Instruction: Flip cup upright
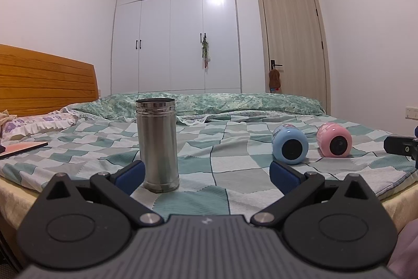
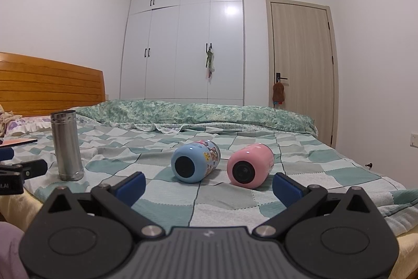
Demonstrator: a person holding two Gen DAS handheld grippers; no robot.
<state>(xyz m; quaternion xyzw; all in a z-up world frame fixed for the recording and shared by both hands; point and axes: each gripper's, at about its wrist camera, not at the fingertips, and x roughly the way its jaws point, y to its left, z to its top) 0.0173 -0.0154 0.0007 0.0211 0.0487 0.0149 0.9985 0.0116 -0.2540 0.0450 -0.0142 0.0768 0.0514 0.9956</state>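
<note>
A steel cup (image 1: pixel 158 145) stands upright on the checked bedspread, just beyond my left gripper (image 1: pixel 207 175), which is open and empty; the cup sits by its left fingertip. It also shows in the right wrist view (image 2: pixel 66 145) at the left. A blue cup (image 2: pixel 195 161) and a pink cup (image 2: pixel 250 165) lie on their sides, bases toward the camera, just ahead of my right gripper (image 2: pixel 209 187), which is open and empty. Both also show in the left wrist view, the blue cup (image 1: pixel 290 144) and pink cup (image 1: pixel 334 140) at right.
The bed (image 1: pixel 235 174) has a wooden headboard (image 1: pixel 44 80) at left and a green folded quilt (image 2: pixel 196 113) across the back. A flat pink-topped item (image 1: pixel 23 147) lies at far left. A wardrobe and a door stand behind.
</note>
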